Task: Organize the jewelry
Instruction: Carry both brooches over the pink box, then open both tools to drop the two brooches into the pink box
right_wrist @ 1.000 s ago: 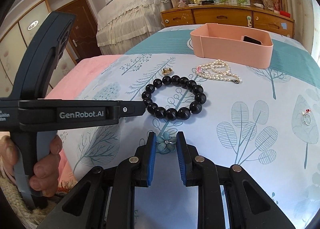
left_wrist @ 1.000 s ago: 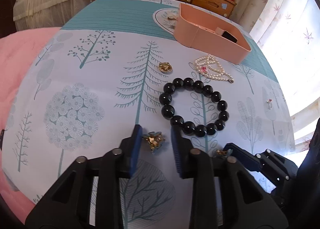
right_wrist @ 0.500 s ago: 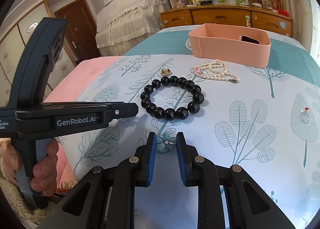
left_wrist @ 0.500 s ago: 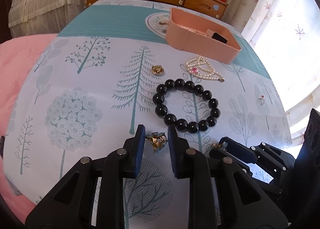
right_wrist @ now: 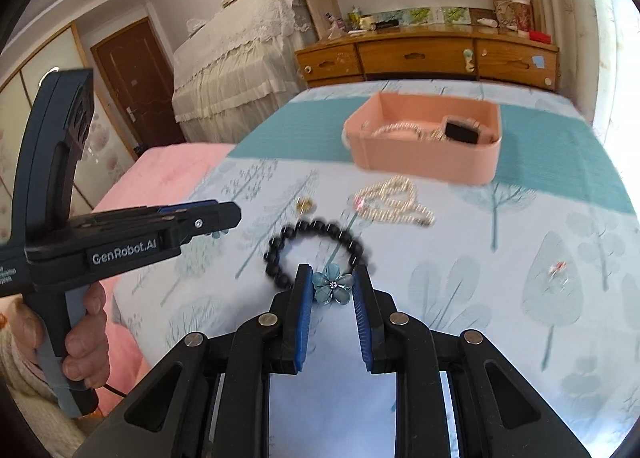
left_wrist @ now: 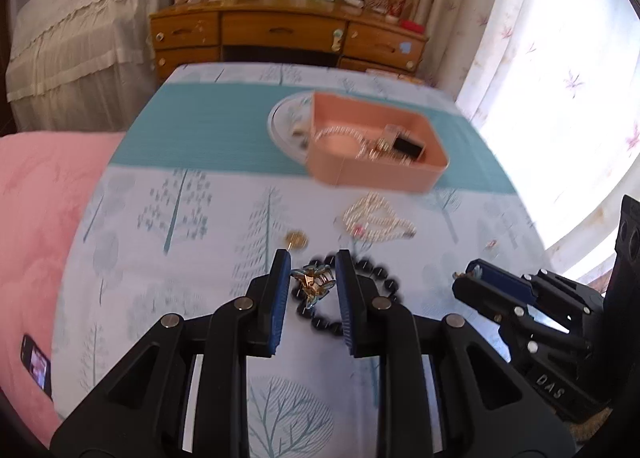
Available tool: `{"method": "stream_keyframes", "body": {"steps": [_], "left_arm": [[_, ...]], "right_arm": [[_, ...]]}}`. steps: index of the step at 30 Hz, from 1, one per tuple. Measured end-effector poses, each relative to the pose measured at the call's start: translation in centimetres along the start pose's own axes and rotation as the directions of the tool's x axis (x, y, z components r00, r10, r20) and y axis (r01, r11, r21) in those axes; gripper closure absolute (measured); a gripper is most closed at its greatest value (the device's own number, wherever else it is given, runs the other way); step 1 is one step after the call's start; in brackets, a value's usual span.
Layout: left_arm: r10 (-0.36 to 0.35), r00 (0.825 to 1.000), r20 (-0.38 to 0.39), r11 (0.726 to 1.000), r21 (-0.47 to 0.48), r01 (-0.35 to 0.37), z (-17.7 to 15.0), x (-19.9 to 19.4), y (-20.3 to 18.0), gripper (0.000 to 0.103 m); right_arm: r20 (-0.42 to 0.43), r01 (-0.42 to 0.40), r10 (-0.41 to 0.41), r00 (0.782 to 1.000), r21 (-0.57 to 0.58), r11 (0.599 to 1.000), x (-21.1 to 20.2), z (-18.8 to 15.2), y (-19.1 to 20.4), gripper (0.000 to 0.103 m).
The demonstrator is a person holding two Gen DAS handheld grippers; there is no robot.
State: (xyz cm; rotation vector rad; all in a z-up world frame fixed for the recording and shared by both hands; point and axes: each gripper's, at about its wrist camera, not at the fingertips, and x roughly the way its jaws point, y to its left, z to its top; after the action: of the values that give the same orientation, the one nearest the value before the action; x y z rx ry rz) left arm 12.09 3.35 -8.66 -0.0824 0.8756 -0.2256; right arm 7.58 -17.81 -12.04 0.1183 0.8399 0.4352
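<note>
you hold two flower earrings: left gripper point(left_wrist: 310, 276) clamps the gold earring point(left_wrist: 312, 283), right gripper point(right_wrist: 333, 285) clamps the blue earring point(right_wrist: 332, 287); one pink box point(right_wrist: 424, 154) upper centre, open bedspread point(right_wrist: 480, 298) lower right.

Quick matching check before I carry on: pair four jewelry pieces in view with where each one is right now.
Things:
1. blue flower earring
2. gold-backed earring
3. black bead bracelet
4. loose pearl necklace

Places:
A. lying on the bedsheet just in front of the pink box
B. held in the left gripper
C. held in the right gripper
D. lying on the bedsheet nearest both grippers

Pairs: 1-C, 2-B, 3-D, 4-A
</note>
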Motion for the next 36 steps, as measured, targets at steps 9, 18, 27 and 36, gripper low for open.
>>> {"method": "stream_keyframes", "body": {"steps": [9, 18, 27, 36], "left_arm": [[-0.009, 0.995, 0.103, 0.998, 0.057, 0.003, 9.4, -1.1, -2.0, 0.083], [-0.013, 0.997, 0.071, 0.998, 0.055, 0.009, 15.8, 4.1, -3.4, 0.083], [-0.035, 0.997, -0.064, 0.999, 0.025, 0.037, 16.5, 14.0, -3.3, 0.083], [-0.051, 0.983, -0.178, 0.999, 0.005, 0.053, 15.4, 20.3, -2.6, 0.082]], "right_arm": [[0.172, 0.130, -0.124, 0.977, -0.024, 0.991, -4.9, 10.6, -0.7, 0.083], [0.237, 0.098, -0.114, 0.965, 0.077, 0.992, -4.7, 20.6, -2.9, 0.083], [0.060, 0.058, -0.076, 0.995, 0.253, 0.966, 7.0, 23.7, -9.2, 0.083], [-0.069, 0.027, 0.000, 0.998, 0.388, 0.921, 16.6, 20.6, -14.1, 0.082]]}}
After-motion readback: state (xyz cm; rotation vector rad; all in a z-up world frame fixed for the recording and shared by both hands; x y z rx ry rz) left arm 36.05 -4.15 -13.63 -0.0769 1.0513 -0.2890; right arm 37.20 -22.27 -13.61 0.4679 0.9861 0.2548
